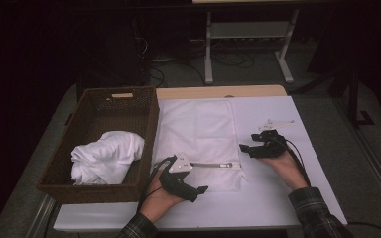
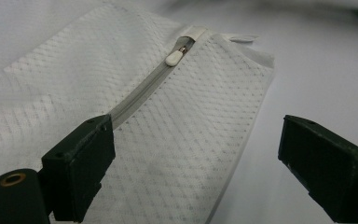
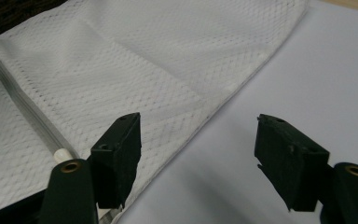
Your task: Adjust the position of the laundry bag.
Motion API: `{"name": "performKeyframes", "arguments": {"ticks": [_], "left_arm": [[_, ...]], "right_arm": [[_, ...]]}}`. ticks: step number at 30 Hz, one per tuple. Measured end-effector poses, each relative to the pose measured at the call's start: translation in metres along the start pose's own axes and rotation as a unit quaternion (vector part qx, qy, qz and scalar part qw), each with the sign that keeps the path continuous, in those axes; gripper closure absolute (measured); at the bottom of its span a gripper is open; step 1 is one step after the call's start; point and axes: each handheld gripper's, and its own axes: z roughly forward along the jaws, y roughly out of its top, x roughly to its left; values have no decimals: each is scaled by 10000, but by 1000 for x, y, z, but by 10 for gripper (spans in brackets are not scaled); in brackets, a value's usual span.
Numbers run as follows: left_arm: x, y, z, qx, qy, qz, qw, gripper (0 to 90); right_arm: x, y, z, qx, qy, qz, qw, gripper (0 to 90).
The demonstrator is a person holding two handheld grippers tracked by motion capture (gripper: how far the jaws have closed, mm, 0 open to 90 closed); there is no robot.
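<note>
A white mesh bag [image 1: 198, 129] lies flat on the table, its grey zipper [image 1: 213, 164] running along the near side. The white zipper pull [image 2: 173, 58] sits at the zipper's far end in the left gripper view and shows by the left jaw in the right gripper view [image 3: 63, 154]. My left gripper [image 1: 197, 177] rests at the zipper's left end, open, one jaw over the zipper and the other over bare table [image 2: 196, 140]. My right gripper [image 1: 249, 142] hovers at the bag's right edge, open, its jaws astride that edge [image 3: 198, 130] with nothing pressed between them.
A brown wicker basket [image 1: 129, 101] stands left of the bag with a crumpled white cloth [image 1: 106, 156] inside. A small white flat piece [image 1: 278, 124] lies beyond the right gripper. The white table cover [image 1: 278, 198] reaches the front edge. A table frame [image 1: 248, 44] stands behind.
</note>
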Motion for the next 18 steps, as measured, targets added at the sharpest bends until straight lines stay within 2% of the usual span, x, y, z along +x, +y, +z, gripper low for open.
{"name": "performKeyframes", "arguments": {"ticks": [2,13,17,18], "left_arm": [[1,0,0,-5,-7,-25,10000,101],[-1,0,-2,-38,-14,-38,10000,100],[-2,-1,-2,-15,-6,-29,10000,101],[-3,-1,-2,-14,7,-17,10000,101]], "right_arm": [[-1,2,6,79,14,-15,10000,322],[-4,14,28,-20,-43,123,9999,494],[-3,18,34,25,-137,36,9999,526],[-5,22,38,18,-137,35,9999,573]]}}
